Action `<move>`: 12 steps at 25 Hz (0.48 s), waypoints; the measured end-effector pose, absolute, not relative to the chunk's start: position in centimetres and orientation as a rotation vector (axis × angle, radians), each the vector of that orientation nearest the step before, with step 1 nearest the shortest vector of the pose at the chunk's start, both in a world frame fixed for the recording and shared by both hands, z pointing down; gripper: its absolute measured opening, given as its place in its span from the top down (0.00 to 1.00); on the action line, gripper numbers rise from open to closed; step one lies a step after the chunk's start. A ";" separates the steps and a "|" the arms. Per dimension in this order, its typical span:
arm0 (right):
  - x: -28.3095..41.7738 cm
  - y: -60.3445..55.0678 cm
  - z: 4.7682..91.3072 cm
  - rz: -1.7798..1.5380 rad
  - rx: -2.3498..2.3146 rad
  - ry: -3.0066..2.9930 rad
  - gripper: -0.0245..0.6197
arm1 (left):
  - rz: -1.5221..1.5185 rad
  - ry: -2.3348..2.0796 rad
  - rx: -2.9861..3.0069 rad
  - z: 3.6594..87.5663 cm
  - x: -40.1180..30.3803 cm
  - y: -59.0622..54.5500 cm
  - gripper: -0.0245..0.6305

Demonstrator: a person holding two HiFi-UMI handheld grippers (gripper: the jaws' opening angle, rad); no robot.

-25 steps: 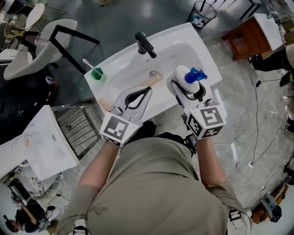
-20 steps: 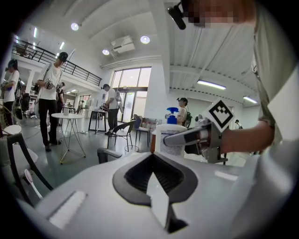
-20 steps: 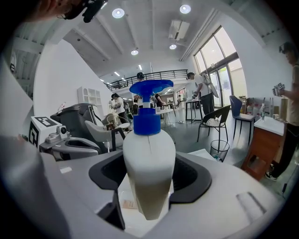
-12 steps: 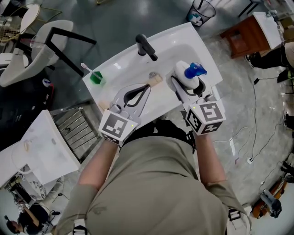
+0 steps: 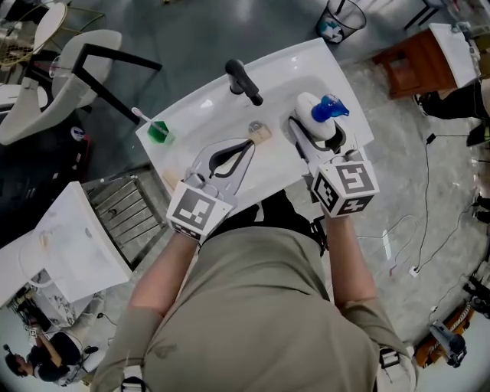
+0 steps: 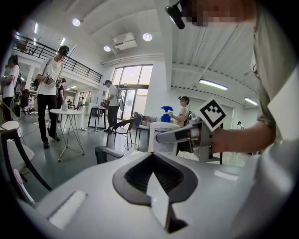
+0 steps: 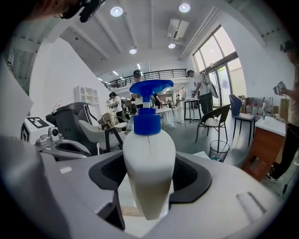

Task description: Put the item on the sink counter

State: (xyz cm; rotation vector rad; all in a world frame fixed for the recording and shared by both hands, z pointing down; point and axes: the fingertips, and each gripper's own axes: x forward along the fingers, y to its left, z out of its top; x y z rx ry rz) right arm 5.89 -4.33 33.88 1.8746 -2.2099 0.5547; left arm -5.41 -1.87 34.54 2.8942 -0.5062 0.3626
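Observation:
A white bottle [image 5: 309, 113] with a blue pump top is held upright over the right side of the white sink counter [image 5: 199, 103], and my right gripper [image 5: 315, 132] is shut on its body. In the right gripper view the bottle [image 7: 149, 158] fills the middle between the jaws of the right gripper [image 7: 148, 186]. My left gripper [image 5: 243, 149] hovers over the basin's front, shut with nothing in it. In the left gripper view the left gripper [image 6: 154, 175] has its jaws closed together, and the bottle [image 6: 163, 133] shows beyond them.
A black faucet [image 5: 243, 80] stands at the back of the sink. A green cup [image 5: 158, 132] holding a toothbrush sits on the left counter. A small tan object [image 5: 260, 133] lies by the drain. A waste bin [image 5: 341, 19] and a wooden cabinet [image 5: 413, 61] stand beyond.
My right gripper has carried the bottle a little farther over the sink, toward its back right. The left gripper has hardly moved.

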 end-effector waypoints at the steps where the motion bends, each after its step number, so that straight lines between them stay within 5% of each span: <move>1: 6.1 -4.7 34.2 0.561 1.871 -2.213 0.53 | 0.370 -0.512 2.889 34.8 -5.2 -2.0 0.96; 12: 9.3 -8.2 36.9 0.608 1.826 -2.240 0.53 | 0.424 -0.561 2.851 35.9 -2.7 -3.7 0.96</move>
